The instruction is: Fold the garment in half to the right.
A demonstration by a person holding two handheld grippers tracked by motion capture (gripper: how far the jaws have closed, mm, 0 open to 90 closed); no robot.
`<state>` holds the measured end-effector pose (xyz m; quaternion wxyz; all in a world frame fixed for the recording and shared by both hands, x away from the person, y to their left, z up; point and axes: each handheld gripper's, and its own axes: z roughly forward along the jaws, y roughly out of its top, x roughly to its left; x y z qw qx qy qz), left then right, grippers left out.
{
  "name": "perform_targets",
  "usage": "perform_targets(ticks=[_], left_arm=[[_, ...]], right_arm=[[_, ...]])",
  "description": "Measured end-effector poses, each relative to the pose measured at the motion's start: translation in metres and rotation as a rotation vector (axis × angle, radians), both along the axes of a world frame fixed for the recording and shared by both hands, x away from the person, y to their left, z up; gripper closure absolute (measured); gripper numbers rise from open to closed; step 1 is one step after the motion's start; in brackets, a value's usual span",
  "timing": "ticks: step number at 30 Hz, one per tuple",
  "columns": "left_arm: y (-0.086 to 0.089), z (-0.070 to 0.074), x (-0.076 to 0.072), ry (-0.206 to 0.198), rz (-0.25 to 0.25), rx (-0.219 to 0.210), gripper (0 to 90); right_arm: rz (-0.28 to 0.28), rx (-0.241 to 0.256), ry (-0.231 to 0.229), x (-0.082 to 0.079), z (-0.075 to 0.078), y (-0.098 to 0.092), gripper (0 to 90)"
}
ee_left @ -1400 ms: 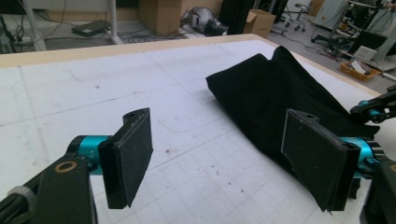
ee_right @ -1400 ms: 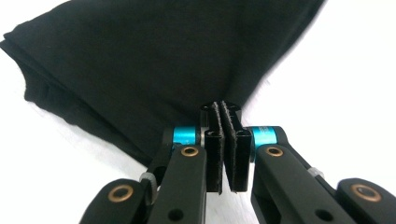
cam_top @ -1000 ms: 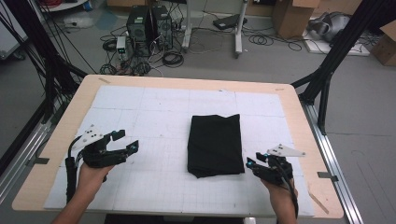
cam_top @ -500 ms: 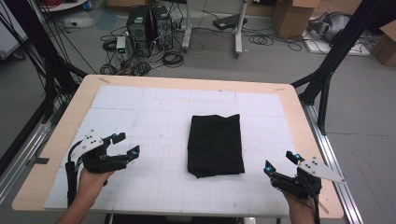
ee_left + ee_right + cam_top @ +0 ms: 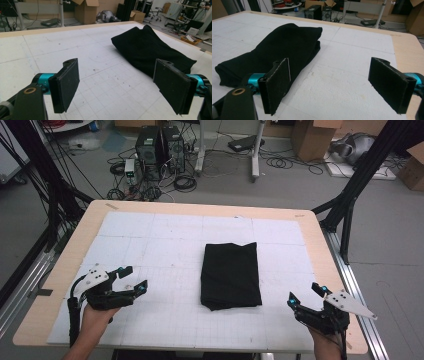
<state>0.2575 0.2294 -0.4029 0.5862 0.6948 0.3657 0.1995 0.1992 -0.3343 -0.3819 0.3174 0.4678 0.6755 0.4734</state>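
A folded black cloth [image 5: 230, 274] lies flat on the white gridded mat [image 5: 170, 245], a little right of the table's middle. My left gripper [image 5: 134, 280] stands open near the front left of the mat, well left of the cloth, with nothing between its pads [image 5: 65, 83]. Over the front right corner hangs my right gripper [image 5: 306, 296], open and holding nothing, just right of the cloth's near corner. In the left gripper view the cloth [image 5: 150, 48] lies ahead to the right. In the right gripper view the cloth [image 5: 274, 50] lies ahead to the left.
The mat sits on a wooden table [image 5: 330, 260] with a bare rim all round. Black frame posts [image 5: 360, 175] stand at the table's sides. Computers [image 5: 157, 142], cables and cardboard boxes [image 5: 312, 137] are on the floor beyond the far edge.
My right gripper has drawn back from the cloth's near right corner toward the front right of the table. My left gripper has shifted slightly. The cloth has stayed where it was.
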Motion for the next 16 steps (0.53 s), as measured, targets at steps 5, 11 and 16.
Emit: perform_targets(ticks=[5, 11, 16], left_arm=[[-0.0014, -0.001, 0.0014, 0.006, -0.002, 0.002, 21.9], [-0.0025, -0.0018, 0.0038, 0.009, 0.001, 0.002, 21.9], [-0.0007, -0.0022, 0.0051, 0.013, 0.007, -0.002, 21.9]], right_arm=[[-0.012, 0.007, 0.001, -0.002, -0.0001, -0.0018, 16.6], [-0.017, 0.005, 0.0, -0.0032, -0.0005, -0.0048, 16.6], [-0.016, 0.013, 0.005, -0.0041, 0.0001, -0.0051, 16.6]])
